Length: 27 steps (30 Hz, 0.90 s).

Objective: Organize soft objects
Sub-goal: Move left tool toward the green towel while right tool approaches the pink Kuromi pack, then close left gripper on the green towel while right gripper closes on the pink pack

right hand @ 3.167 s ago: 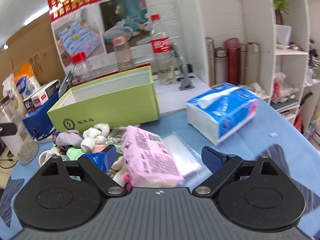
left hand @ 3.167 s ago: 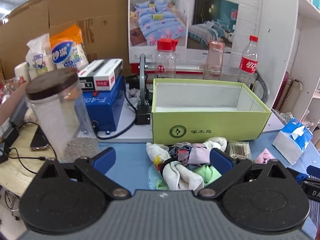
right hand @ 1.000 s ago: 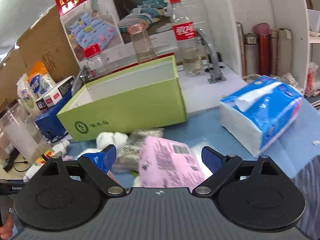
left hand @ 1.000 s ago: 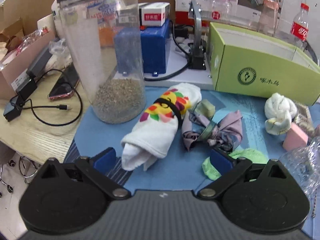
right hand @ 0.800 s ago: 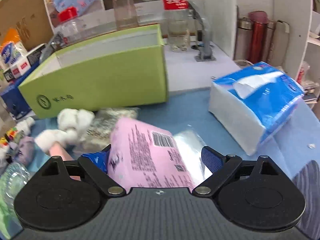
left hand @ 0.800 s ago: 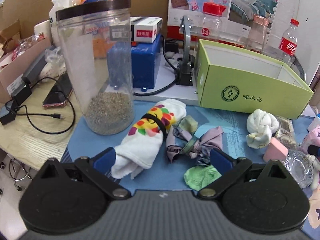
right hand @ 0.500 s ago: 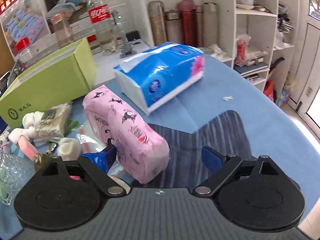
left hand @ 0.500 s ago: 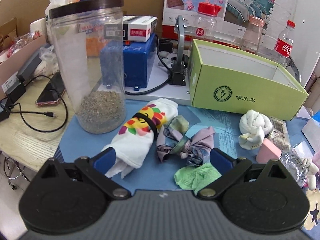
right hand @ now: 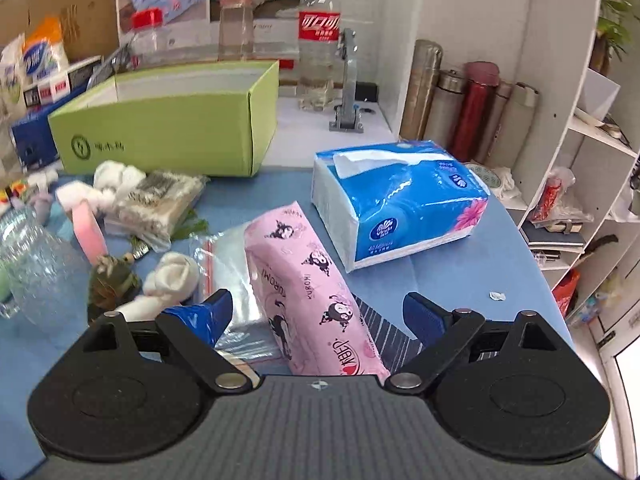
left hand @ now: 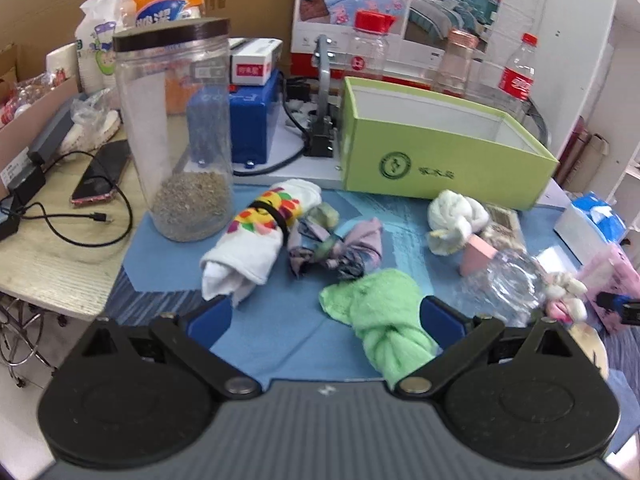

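Soft things lie on the blue mat in front of an open green box [left hand: 440, 168]: a white rolled sock with a colourful band [left hand: 256, 240], a grey-purple knotted cloth [left hand: 340, 246], a green cloth [left hand: 380, 316], a white knotted sock [left hand: 456, 216]. My left gripper [left hand: 324, 316] is open, with the green cloth beside its right finger. My right gripper [right hand: 318, 314] is open around a pink tissue pack [right hand: 312, 288] that lies between its fingers. A small white knotted sock [right hand: 172, 276] lies left of the pack. The green box [right hand: 168, 124] also shows in the right wrist view.
A tall clear jar with grain [left hand: 176, 132] stands left of the socks. A glass cup [left hand: 504, 284], a pink block [left hand: 476, 254], a blue tissue pack [right hand: 400, 204], a zip bag [right hand: 228, 268] and bottles [right hand: 320, 36] crowd the mat. White shelves [right hand: 560, 120] stand to the right.
My left gripper drew back, and the green cloth now lies by its right finger. My right gripper swung back left; the pink pack stays between its open fingers.
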### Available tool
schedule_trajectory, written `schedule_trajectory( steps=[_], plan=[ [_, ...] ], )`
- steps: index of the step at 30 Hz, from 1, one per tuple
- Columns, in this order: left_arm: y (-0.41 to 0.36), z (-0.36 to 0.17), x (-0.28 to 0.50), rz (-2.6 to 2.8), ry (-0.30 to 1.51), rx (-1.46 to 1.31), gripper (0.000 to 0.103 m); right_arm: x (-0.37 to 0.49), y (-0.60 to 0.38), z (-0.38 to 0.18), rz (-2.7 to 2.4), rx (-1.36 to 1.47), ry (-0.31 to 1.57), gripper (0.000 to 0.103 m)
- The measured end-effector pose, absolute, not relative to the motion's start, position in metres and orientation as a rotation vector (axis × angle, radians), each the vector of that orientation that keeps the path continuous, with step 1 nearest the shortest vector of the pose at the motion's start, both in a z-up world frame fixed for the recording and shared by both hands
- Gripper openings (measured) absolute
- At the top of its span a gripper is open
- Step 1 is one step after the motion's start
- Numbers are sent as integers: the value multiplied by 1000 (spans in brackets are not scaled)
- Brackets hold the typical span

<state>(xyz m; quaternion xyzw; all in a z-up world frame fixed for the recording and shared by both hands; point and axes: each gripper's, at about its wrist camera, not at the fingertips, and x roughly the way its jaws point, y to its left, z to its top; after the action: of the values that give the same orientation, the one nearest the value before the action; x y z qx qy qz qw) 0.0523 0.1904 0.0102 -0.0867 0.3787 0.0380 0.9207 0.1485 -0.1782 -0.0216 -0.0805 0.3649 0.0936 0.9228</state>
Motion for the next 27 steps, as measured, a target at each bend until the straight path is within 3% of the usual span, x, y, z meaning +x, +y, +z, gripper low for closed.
schedule_trajectory(
  steps=[5,9,27],
  plan=[
    [159,0,47,-62,822,-145,100,159,-180,-44,214,-250,824,79],
    [140,-20,63,-81,875,-106,100,164,-197,-50,259,-122,850,81],
    [159,-43,78,-177,931,-175,99,143,-193,-45,301,-236,669,78]
  ],
)
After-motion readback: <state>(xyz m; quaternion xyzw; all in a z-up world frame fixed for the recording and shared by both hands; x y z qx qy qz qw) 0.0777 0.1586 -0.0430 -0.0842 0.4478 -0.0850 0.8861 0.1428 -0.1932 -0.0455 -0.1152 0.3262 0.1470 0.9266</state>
